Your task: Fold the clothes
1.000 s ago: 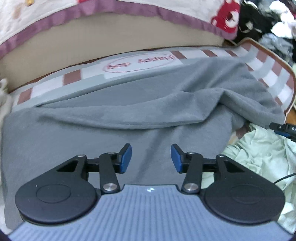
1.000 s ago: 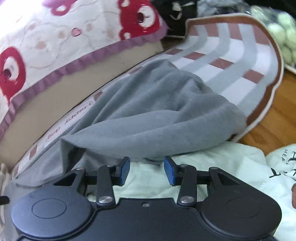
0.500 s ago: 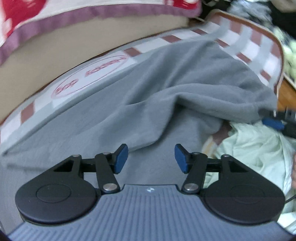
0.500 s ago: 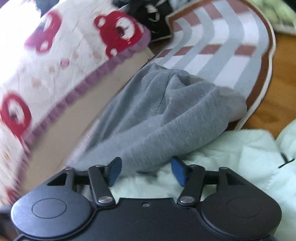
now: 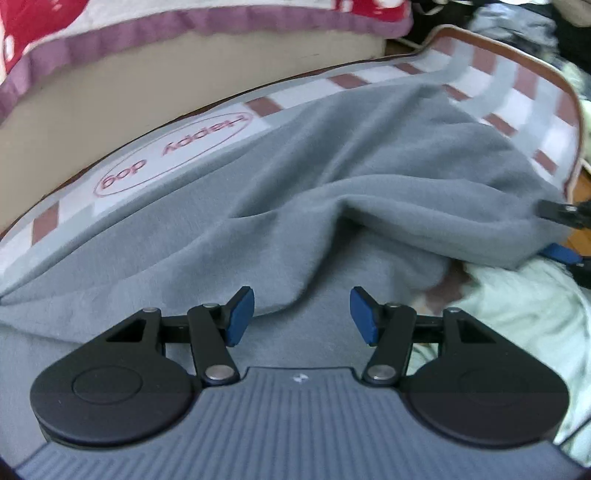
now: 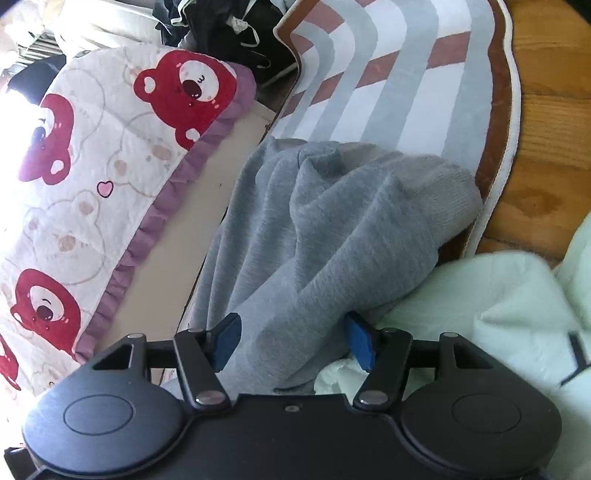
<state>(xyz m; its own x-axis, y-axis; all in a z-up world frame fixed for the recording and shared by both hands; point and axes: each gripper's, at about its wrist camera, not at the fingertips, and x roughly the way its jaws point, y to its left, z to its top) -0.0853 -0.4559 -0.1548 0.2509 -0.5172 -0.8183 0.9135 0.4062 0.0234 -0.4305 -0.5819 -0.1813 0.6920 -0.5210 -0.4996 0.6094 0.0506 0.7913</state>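
Note:
A grey sweatshirt [image 5: 332, 177] lies spread and rumpled on a striped mat [image 5: 498, 92]. My left gripper [image 5: 302, 315] hovers low over its flat middle, open, with nothing between the blue pads. At the right edge of the left wrist view, the right gripper's fingers [image 5: 559, 213] straddle the sweatshirt's bunched end. In the right wrist view that thick grey fold [image 6: 351, 221], ending in a ribbed cuff, runs between the spread jaws of my right gripper [image 6: 291, 341]. The pads stand wide and do not pinch it.
A pale mint garment [image 6: 498, 314] lies crumpled beside the grey one, partly under it. A bear-print quilt [image 6: 110, 147] with a purple frill hangs over a beige edge behind the mat [image 6: 406, 74]. Wooden floor [image 6: 546, 110] and dark piled clothes [image 6: 229, 22] lie beyond.
Both grippers opened wider. The left one slid rightward along the grey cloth. The right one rolled and moved off the mint garment onto the grey fold, which now lies between its jaws.

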